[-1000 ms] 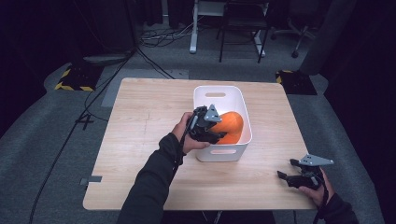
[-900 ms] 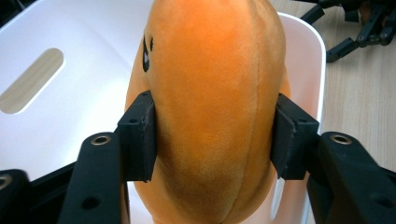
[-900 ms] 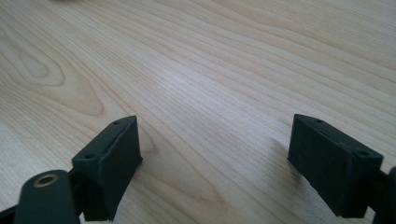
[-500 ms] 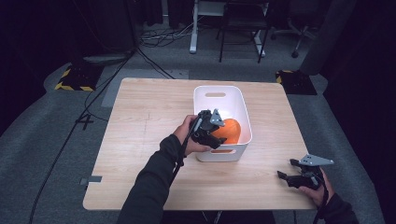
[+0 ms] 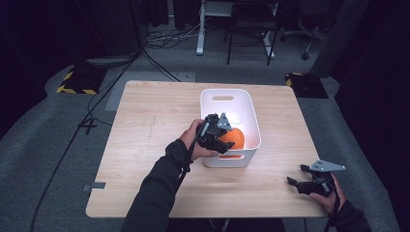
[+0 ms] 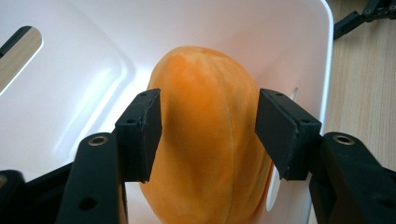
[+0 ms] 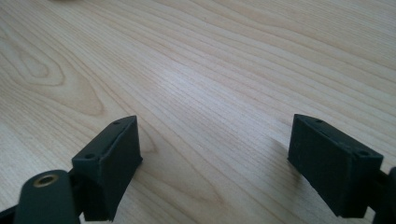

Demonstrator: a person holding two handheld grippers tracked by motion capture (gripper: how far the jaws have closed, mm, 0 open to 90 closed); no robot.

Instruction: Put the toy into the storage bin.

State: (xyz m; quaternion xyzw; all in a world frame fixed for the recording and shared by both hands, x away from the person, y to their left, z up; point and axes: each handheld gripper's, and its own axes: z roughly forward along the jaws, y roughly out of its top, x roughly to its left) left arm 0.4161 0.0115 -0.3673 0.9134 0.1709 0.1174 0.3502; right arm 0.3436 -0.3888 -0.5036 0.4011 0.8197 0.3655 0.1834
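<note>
Orange fruit (image 6: 205, 140) between left gripper (image 6: 208, 133) jaws, white bin (image 5: 251, 121)

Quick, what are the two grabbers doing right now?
Left gripper: jaws on both sides of the orange fruit in the white bin; grip cannot be told.
Right gripper: open, holding nothing, over the table.

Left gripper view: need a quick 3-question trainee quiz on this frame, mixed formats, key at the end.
1. True or false: the orange fruit lies inside the white bin.
2. Multiple choice: the left gripper has its jaws A) shut on nothing, B) one on each side of the fruit, C) gripping the bin's rim.
3. Short answer: what lies under the right gripper?

Key:
1. True.
2. B. The right jaw stands slightly off the fruit, so the grip looks loose or released.
3. Bare wooden table; the jaws are wide open and hold nothing.
</note>
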